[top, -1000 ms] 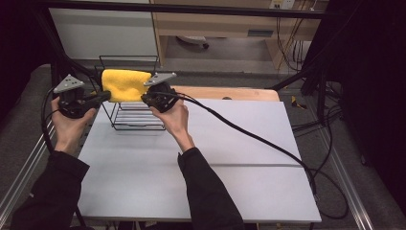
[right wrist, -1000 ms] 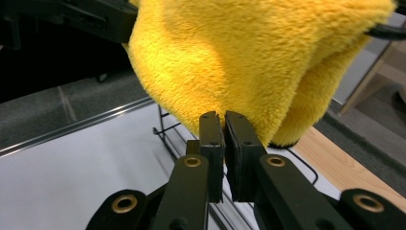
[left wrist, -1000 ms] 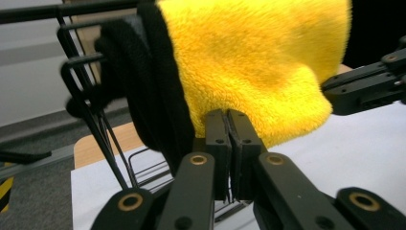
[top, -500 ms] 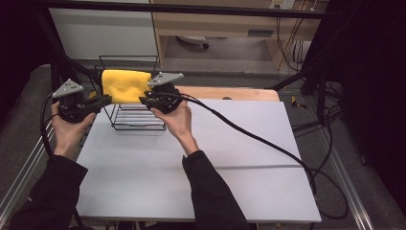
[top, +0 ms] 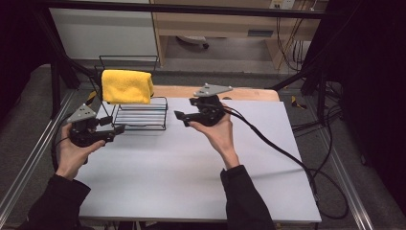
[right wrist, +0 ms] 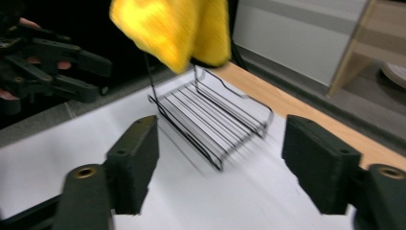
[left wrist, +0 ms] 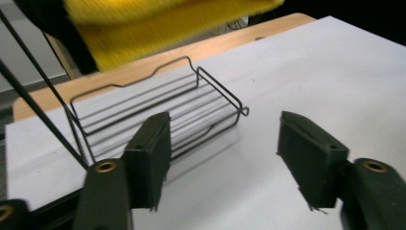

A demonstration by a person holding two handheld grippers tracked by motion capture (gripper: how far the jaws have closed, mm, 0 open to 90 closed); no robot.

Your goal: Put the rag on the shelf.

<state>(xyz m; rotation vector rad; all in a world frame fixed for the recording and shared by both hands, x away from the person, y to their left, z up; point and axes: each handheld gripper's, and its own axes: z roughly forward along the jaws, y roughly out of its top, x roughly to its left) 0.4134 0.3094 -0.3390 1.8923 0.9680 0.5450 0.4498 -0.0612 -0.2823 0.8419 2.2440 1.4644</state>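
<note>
A folded yellow towel (top: 127, 86) hangs over the top bar of a black wire rack (top: 142, 115) at the table's back left. My left gripper (top: 113, 126) is low at the rack's left front, apart from the towel. My right gripper (top: 181, 117) hovers just right of the rack. The jaws of both have just been opening and stand open with nothing between them. In the left gripper view the gripper (left wrist: 230, 163) faces the rack (left wrist: 158, 115), with the towel (left wrist: 167, 24) above. The right gripper (right wrist: 220, 163) faces the rack (right wrist: 215, 124) and towel (right wrist: 177, 28).
The white table (top: 191, 163) stretches wide in front of and right of the rack, with a wooden strip (top: 249, 93) along its back edge. A black cable (top: 282, 153) trails from the right gripper over the table's right side. The other gripper (right wrist: 48, 52) shows at the upper left of the right gripper view.
Both grippers have let go of the towel and opened. The left one dropped down and away from the rack's left; the right one swung off to the right. The towel stays draped on the rack.
</note>
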